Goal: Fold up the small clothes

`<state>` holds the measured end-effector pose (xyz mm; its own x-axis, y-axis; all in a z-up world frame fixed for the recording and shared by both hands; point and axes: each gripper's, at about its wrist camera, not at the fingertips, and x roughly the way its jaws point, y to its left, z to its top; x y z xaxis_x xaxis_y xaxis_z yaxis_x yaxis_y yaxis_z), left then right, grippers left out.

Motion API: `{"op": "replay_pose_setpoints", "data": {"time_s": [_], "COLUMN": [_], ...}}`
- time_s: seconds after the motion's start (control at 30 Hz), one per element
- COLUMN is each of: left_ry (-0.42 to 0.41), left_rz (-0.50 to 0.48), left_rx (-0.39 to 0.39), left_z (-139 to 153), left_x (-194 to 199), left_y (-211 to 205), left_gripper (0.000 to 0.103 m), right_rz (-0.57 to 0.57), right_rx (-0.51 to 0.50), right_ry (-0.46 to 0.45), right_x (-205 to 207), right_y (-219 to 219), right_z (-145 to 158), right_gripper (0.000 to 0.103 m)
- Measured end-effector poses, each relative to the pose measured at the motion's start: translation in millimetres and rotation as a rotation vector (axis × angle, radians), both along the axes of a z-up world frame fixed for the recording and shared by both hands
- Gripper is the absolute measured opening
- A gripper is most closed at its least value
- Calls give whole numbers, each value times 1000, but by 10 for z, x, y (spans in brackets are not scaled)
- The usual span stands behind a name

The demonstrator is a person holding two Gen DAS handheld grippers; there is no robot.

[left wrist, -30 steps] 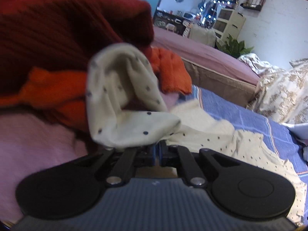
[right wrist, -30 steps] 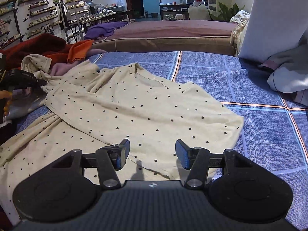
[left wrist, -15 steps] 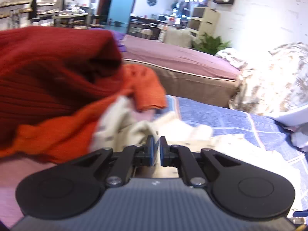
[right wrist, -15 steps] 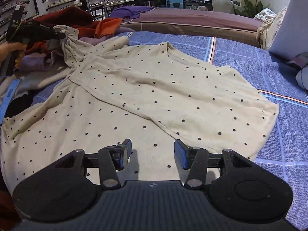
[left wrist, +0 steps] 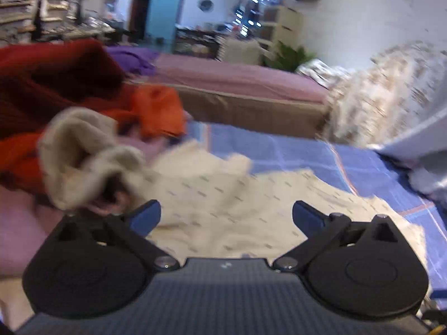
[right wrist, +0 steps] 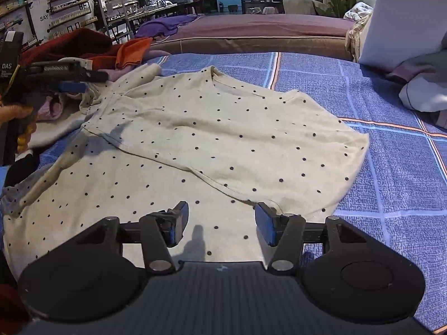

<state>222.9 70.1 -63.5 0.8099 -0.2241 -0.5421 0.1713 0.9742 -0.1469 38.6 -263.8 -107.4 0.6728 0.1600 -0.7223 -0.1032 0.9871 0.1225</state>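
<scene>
A cream shirt with dark dots (right wrist: 218, 139) lies spread on the blue checked bedspread (right wrist: 391, 167), one side folded over the body. Its sleeve (left wrist: 83, 153) lies bunched at the left, against the pile of clothes. My left gripper (left wrist: 226, 217) is open and empty just above the shirt beside that sleeve; it also shows in the right wrist view (right wrist: 72, 83) at the far left. My right gripper (right wrist: 220, 223) is open and empty, low over the shirt's near hem. The left wrist view is blurred by motion.
A pile of dark red (left wrist: 50, 78), orange (left wrist: 159, 109) and pink clothes sits left of the shirt. A purple-covered bed (right wrist: 265, 28) lies behind. Pillows and bedding (right wrist: 419, 83) are at the right.
My left gripper has opened and let go of the sleeve, which has dropped onto the bed. The right gripper has stayed open and shifted slightly over the hem.
</scene>
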Motion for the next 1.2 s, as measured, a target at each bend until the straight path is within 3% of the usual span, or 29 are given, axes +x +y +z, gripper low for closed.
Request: {"op": "replay_pose_setpoints", "data": {"time_s": [0.1, 0.23, 0.3, 0.33, 0.37, 0.43, 0.47, 0.5, 0.6, 0.7, 0.77, 0.9, 1.0, 1.07, 1.13, 1.2], "left_ry": [-116, -157, -117, -86, -55, 16, 38, 48, -6, -104, -156, -163, -90, 13, 160, 212], "left_rz": [102, 133, 105, 66, 28, -6, -6, -4, -3, -97, -218, -514, -684, -795, -842, -756], "left_rx": [126, 310, 356, 349, 339, 340, 323, 295, 151, 53, -44, -180, -147, -157, -150, -111], "left_z": [320, 626, 650, 632, 600, 472, 414, 386, 601, 1033, 1331, 1581, 1320, 953, 531, 148], "left_x": [126, 304, 448, 500, 545, 716, 796, 829, 850, 725, 630, 398, 238, 169, 104, 54], "left_y": [445, 817, 905, 929, 946, 915, 907, 929, 971, 744, 515, -265, -891, -1176, -1346, -1287], "left_gripper": [103, 103, 101, 95, 87, 41, 27, 6, 6, 6, 6, 9, 18, 22, 56, 69], "right_rz": [-18, -34, -29, -21, -10, 10, 14, 16, 0, -41, -62, -94, -92, -127, -162, -174], "right_rx": [22, 57, 69, 74, 78, 78, 77, 79, 79, 62, 63, 49, 73, 93, 107, 125], "right_ry": [35, 37, 31, 29, 28, 31, 31, 29, 9, 9, 8, -22, -48, -54, -27, -15], "right_x": [10, 71, 104, 117, 132, 157, 162, 160, 110, 58, 42, 30, 9, -22, -52, -100], "right_y": [-44, -31, 20, 53, 88, 162, 189, 209, 212, 154, 108, 80, 45, -14, -95, -181], "right_z": [-65, -77, -70, -67, -64, -57, -50, -34, 27, 55, 71, 165, 229, 243, 218, 177], "right_gripper": [90, 90, 90, 90, 90, 89, 89, 89, 89, 87, 71, 69, 69, 69, 69, 69]}}
